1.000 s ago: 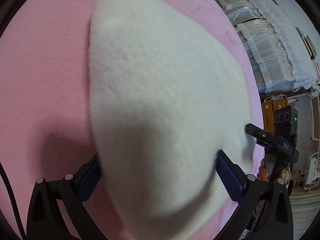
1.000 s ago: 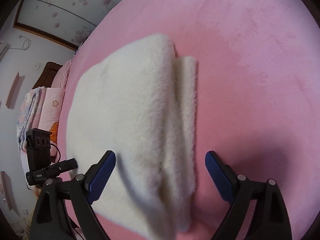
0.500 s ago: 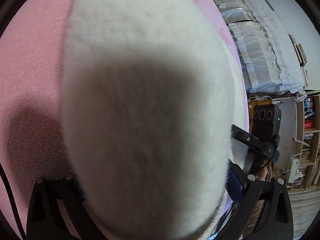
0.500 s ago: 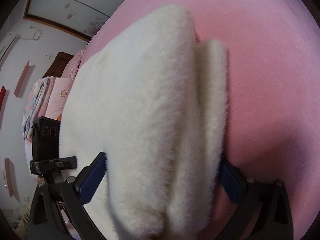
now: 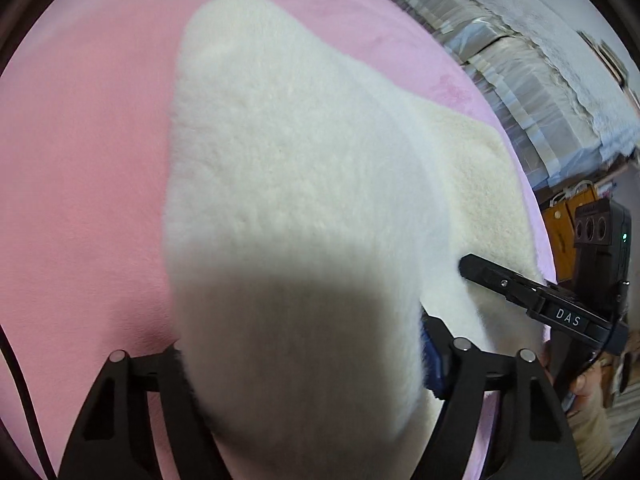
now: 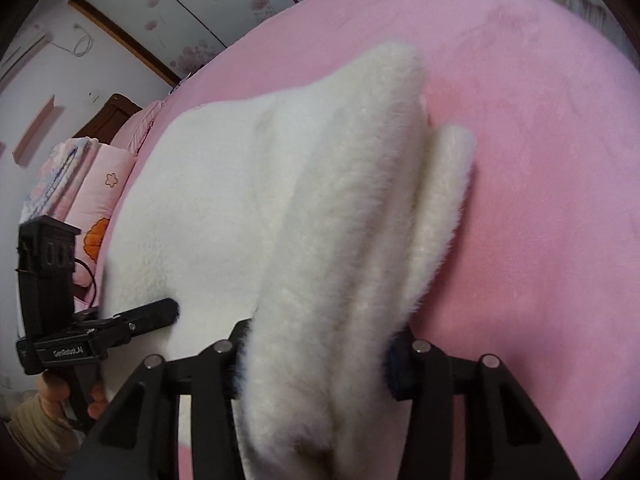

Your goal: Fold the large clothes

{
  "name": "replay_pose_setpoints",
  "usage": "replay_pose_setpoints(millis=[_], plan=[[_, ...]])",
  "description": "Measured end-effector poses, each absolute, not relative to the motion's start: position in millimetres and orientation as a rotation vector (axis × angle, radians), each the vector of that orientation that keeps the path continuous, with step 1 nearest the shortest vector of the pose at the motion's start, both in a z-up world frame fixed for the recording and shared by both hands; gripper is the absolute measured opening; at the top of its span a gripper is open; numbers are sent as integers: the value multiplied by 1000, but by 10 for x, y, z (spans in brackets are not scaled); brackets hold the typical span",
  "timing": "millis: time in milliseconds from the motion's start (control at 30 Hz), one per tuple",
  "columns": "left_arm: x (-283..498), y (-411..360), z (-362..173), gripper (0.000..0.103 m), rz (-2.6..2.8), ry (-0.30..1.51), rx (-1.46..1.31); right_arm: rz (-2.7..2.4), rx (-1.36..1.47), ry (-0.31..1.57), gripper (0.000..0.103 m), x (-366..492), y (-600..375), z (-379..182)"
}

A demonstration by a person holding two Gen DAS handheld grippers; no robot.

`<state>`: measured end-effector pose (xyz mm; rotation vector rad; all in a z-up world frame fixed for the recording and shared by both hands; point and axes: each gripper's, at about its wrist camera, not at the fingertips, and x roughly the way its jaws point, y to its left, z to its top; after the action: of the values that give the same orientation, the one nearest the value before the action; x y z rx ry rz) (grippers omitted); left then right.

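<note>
Fingers, left gripper (image 5: 304, 364): closing, with a thick fold of the white fleece garment (image 5: 288, 184) filling the gap between them; the blue pad of one finger (image 5: 431, 354) lies against the pile, the other pad is buried in it.
Fingers, right gripper (image 6: 316, 364): closing as well, narrower than the left pair, with a bunched edge of the same garment (image 6: 248, 184) squeezed between the two pads.
Garment: fluffy, cream-white, lying on the pink bed cover (image 5: 80, 168); its near edge is gathered up in both pairs of fingers, the rest spreads flat across the bed behind.
Loose part: in the right wrist view a narrow fleece flap (image 6: 444, 208) hangs just beside the main fold.
Other gripper: each camera sees the opposite black gripper at the edge of the garment, held in a person's hand (image 6: 54, 394).
Surroundings: pink pillows (image 6: 100, 184) at one end of the bed, stacked folded bedding (image 5: 532, 92) beyond the other side.
</note>
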<state>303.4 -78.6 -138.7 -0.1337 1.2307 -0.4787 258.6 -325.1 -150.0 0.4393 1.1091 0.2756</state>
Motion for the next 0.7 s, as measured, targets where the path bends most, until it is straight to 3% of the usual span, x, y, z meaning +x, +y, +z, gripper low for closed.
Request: replay_pose_setpoints(millis=[300, 533, 700], plan=[[2769, -143, -666, 70, -489, 1244, -112, 337, 490, 1107, 42, 2168, -2642, -1095], [2837, 1227, -188, 70, -416, 1197, -153, 469, 475, 1064, 42, 2532, -1636, -659], [3383, 2229, 63, 71, -380, 1140, -142, 548, 468, 1008, 42, 3101, -872, -452]])
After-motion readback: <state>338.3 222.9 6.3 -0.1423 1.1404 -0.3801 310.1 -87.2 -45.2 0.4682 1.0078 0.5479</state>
